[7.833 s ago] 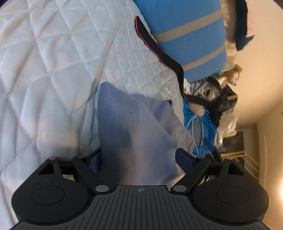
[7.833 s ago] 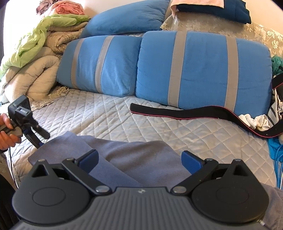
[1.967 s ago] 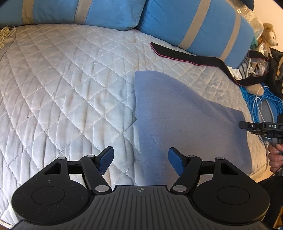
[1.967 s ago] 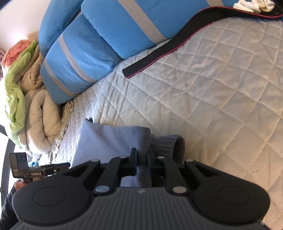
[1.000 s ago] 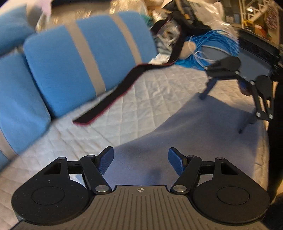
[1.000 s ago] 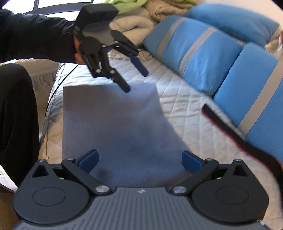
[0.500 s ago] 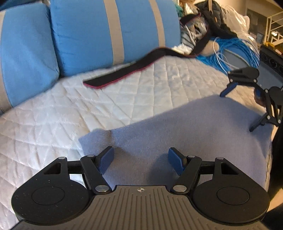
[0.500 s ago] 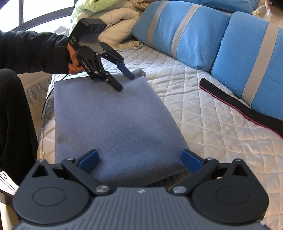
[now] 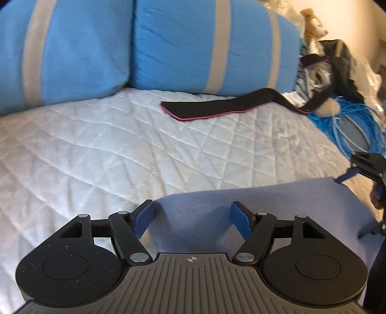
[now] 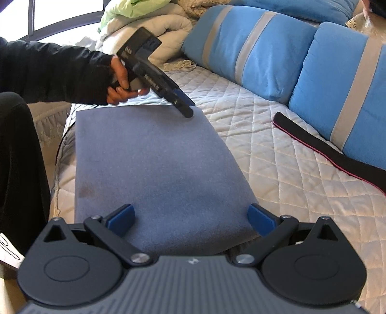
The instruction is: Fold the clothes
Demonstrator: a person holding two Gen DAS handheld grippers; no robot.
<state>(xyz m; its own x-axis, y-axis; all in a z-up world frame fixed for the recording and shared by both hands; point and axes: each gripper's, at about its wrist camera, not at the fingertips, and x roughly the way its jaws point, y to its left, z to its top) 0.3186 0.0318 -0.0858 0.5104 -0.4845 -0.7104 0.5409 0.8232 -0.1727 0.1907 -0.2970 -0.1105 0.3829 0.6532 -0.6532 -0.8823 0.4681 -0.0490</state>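
Note:
A grey-blue cloth (image 10: 154, 164) lies folded flat as a neat rectangle on the quilted bed near its front edge; it also shows in the left wrist view (image 9: 277, 212). My left gripper (image 9: 191, 218) is open, low over the cloth's left far corner. In the right wrist view the left gripper (image 10: 187, 108) touches that far corner. My right gripper (image 10: 190, 217) is open, its jaws wide over the cloth's near end. In the left wrist view the right gripper (image 9: 361, 178) hovers at the cloth's right end.
The white quilted bed cover (image 9: 120, 149) spreads behind the cloth. Blue pillows with grey stripes (image 9: 193, 46) line the back. A black strap with pink edging (image 9: 217, 108) lies near them. Blue cable (image 9: 357, 125) is at the right; piled blankets (image 10: 144, 21) at far left.
Two seconds ago my right gripper was shut on a cloth fold; it has since let go and opened. In the last half second my left gripper moved down onto the far corner, flattening it.

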